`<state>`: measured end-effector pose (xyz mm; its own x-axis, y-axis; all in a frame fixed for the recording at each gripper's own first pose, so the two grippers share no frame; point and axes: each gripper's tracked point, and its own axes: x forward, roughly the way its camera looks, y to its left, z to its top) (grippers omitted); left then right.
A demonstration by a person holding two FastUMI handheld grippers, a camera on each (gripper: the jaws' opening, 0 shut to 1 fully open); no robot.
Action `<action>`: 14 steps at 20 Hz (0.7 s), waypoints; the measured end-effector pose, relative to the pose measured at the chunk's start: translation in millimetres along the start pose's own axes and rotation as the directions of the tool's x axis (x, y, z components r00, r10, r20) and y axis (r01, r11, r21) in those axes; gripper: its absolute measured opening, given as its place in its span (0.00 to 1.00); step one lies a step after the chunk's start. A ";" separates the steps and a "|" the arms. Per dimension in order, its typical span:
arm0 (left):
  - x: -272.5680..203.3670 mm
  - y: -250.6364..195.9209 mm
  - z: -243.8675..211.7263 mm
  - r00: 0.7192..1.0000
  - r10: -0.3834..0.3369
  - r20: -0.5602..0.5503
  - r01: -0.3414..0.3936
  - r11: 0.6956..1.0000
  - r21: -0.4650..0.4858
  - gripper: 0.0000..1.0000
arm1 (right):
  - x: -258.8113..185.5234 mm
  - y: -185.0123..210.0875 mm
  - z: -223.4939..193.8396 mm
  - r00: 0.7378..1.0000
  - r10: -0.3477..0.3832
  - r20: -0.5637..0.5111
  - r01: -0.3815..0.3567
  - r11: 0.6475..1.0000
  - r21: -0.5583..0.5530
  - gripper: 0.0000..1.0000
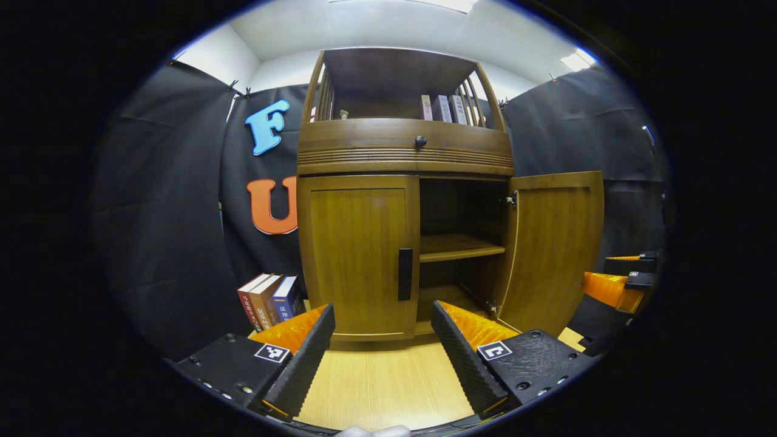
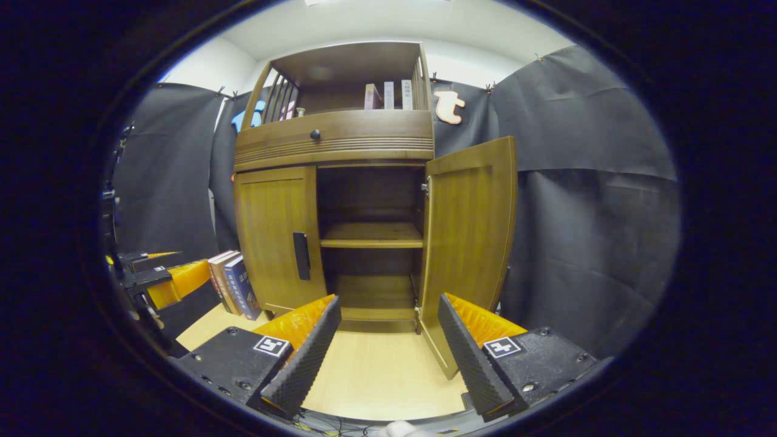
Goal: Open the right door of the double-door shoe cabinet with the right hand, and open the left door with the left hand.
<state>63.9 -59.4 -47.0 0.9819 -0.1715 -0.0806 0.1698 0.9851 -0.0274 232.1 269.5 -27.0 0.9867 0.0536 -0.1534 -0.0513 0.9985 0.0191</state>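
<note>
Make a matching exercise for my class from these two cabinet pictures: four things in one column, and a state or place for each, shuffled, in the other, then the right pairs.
Things
1. right door
2. left door
3. round knob
4. books on the floor

States or places
A. closed, with a dark handle at its inner edge
B. leaning beside the cabinet's left side
C. swung open, showing the shelf
D. on the drawer front above the doors

Pairs: 1-C, 2-A, 3-D, 4-B
</note>
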 end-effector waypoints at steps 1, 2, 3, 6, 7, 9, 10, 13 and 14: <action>12.1 1.2 1.3 1.000 -0.002 0.011 0.002 1.000 0.004 0.96 | -2.3 -2.1 2.9 1.000 -0.011 0.003 0.011 1.000 -0.001 1.00; 25.9 1.3 1.5 1.000 -0.002 0.013 0.002 1.000 0.007 0.96 | -3.0 -4.2 6.8 1.000 -0.025 0.007 0.025 1.000 -0.001 1.00; 41.8 1.1 2.1 1.000 -0.006 0.021 0.006 1.000 0.010 0.96 | -4.0 -6.1 9.2 0.999 -0.037 0.009 0.037 0.999 0.000 1.00; 95.0 -1.4 2.6 0.999 -0.009 0.047 0.009 1.000 0.007 0.96 | -5.3 -9.4 14.0 0.998 -0.068 0.004 0.068 0.998 0.009 1.00; 113.4 -2.6 3.4 0.999 -0.008 0.047 0.008 1.000 0.009 0.96 | -5.2 -9.1 14.7 0.997 -0.073 -0.003 0.073 0.997 0.013 1.00; 153.4 -5.8 -1.9 0.999 -0.003 0.049 0.003 1.000 0.009 0.96 | -5.6 -6.7 14.7 0.997 -0.074 -0.019 0.075 0.997 0.010 1.00; 170.8 -8.5 -8.0 0.999 -0.005 0.038 0.005 1.000 -0.004 0.96 | -5.2 -6.5 15.2 0.997 -0.078 -0.027 0.079 0.997 0.006 1.00; 218.8 -17.2 -22.9 1.000 0.002 0.010 -0.002 1.000 -0.007 0.97 | -4.9 -8.6 15.9 0.995 -0.088 -0.043 0.088 0.996 -0.013 1.00; 231.5 -19.9 -26.7 1.000 0.008 0.010 -0.008 1.000 -0.004 0.96 | -4.4 -9.9 16.2 0.995 -0.092 -0.046 0.092 0.996 -0.020 1.00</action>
<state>285.6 -119.1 -91.7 0.9841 -0.1630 -0.0709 0.1612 0.9864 -0.0308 230.8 259.2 -10.5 0.9791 -0.0385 -0.1998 0.0363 0.9992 -0.0144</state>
